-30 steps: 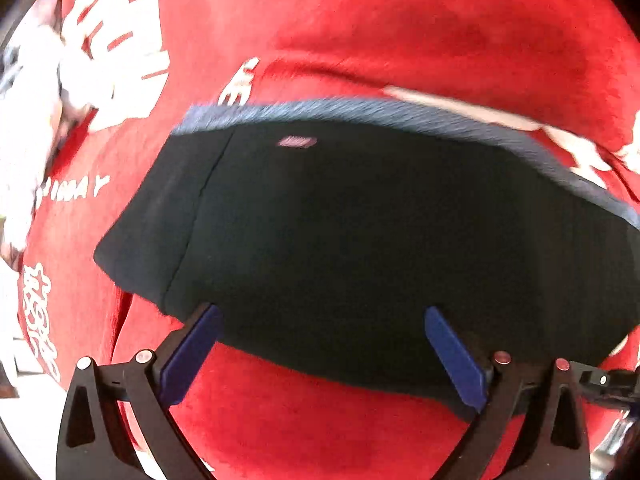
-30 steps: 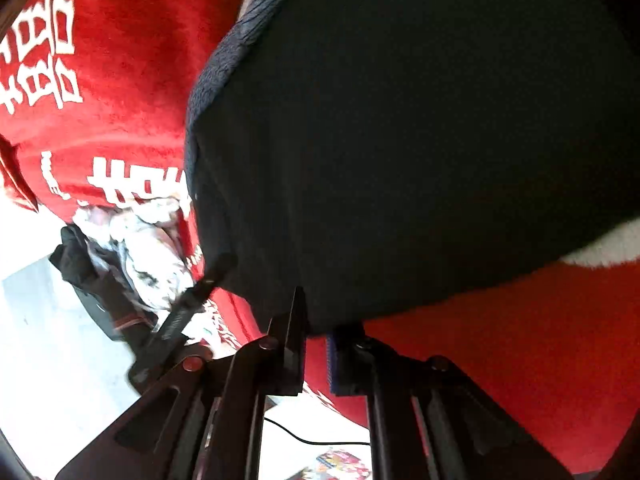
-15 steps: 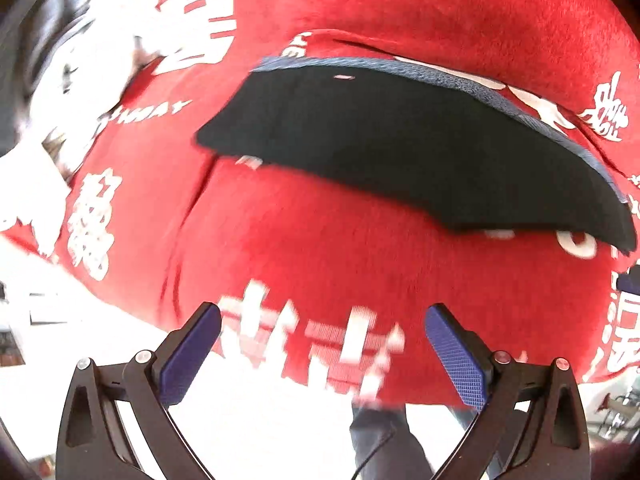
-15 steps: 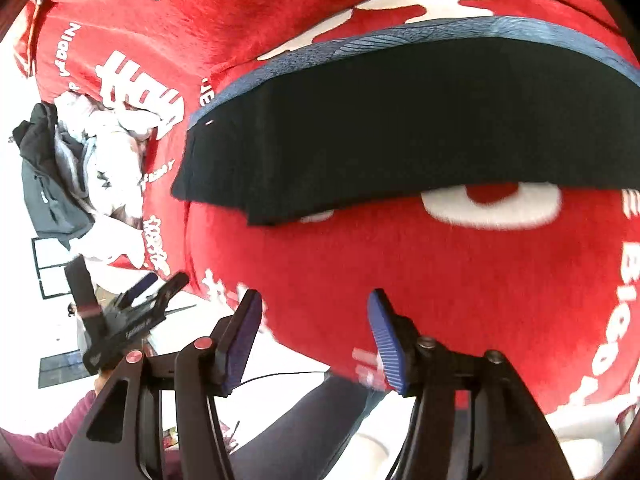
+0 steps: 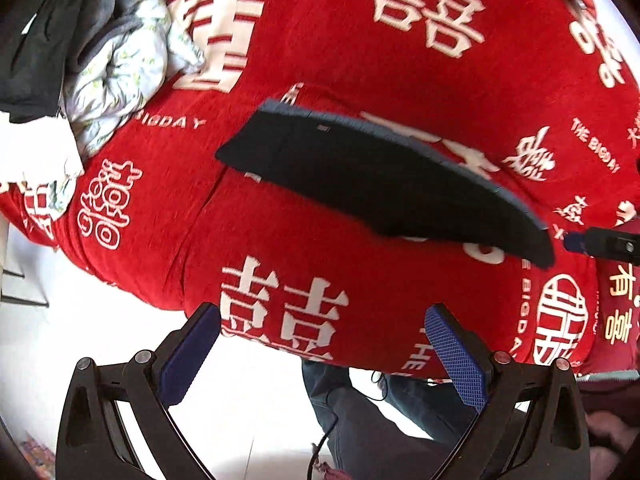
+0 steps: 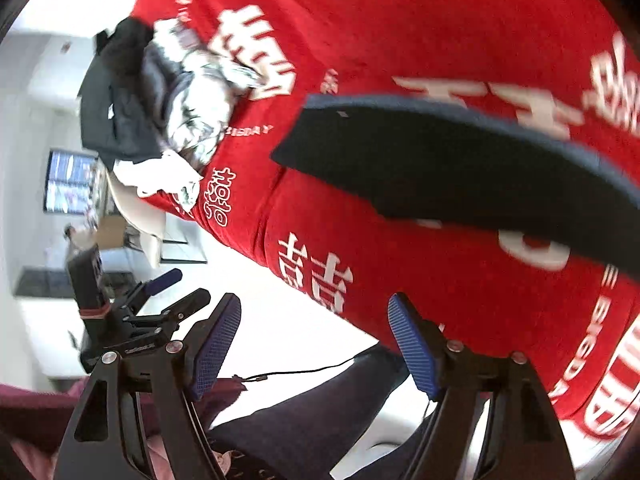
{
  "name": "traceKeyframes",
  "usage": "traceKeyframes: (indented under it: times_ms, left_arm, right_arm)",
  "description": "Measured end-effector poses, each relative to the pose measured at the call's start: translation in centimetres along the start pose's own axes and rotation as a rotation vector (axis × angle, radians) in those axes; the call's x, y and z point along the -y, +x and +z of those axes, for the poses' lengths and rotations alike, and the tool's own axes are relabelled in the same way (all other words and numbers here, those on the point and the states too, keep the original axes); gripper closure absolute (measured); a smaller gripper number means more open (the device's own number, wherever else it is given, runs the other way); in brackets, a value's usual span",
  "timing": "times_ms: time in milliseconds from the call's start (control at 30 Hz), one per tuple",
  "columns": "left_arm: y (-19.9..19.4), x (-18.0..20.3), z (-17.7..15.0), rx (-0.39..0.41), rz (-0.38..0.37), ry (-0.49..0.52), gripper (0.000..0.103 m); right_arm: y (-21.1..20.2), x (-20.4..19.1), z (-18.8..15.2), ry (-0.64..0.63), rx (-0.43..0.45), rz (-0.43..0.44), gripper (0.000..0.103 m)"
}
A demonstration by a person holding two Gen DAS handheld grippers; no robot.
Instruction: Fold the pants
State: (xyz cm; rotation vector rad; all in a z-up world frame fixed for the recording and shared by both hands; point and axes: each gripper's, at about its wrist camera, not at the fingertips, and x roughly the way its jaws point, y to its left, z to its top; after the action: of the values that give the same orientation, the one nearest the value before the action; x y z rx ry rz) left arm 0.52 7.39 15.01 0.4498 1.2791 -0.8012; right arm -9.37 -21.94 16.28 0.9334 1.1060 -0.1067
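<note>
1. Looking down through the left wrist view, I see my left claw at the bottom of the frame, its two blue pads spread wide with nothing between them.
2. Both of its black fingers rise from the lower corners and point steeply down at the red blanket with white lettering, which fills most of the frame.
3. My folded pants lie flat on that blanket at centre frame, a dark band running from upper left to lower right, with a grey-blue edge along their upper side. Neither claw touches them.
4. In the right wrist view my right claw sits low in the frame, pads apart and empty; its jaws have just been opening, and nothing is caught between them.
5. That view is rolled, so the pants stretch from centre to the right edge, well above the pads.
6. A pile of clothes, dark and pale patterned, sits at the upper left of the blanket in the left view.
7. My other claw shows in each view: a dark tip at the right edge of the left view, and a black frame at the lower left of the right view.
8. Below the pads I see my trouser leg over the white floor.
</note>
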Motion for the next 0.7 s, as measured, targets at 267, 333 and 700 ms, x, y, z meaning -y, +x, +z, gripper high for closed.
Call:
traceKeyframes:
  times_ms: [267,333,700]
  left_arm:
    - [-2.3,2.1,0.4,0.071,-0.064,0.017,0.0]
    - [-2.4,2.9,0.5,0.077,-0.06,0.041,0.0]
    - [-3.1,3.8,1.2,0.107,-0.086,0.039,0.0]
  right_arm:
    - [-0.8,-1.7,-0.4,0.009,0.008,0.005,0.024]
    - [-0.8,-1.6,-0.5,0.013,0.01,-0.001,0.024]
    - [-1.7,-1.3,0.0,0.02,0.025,0.001,0.024]
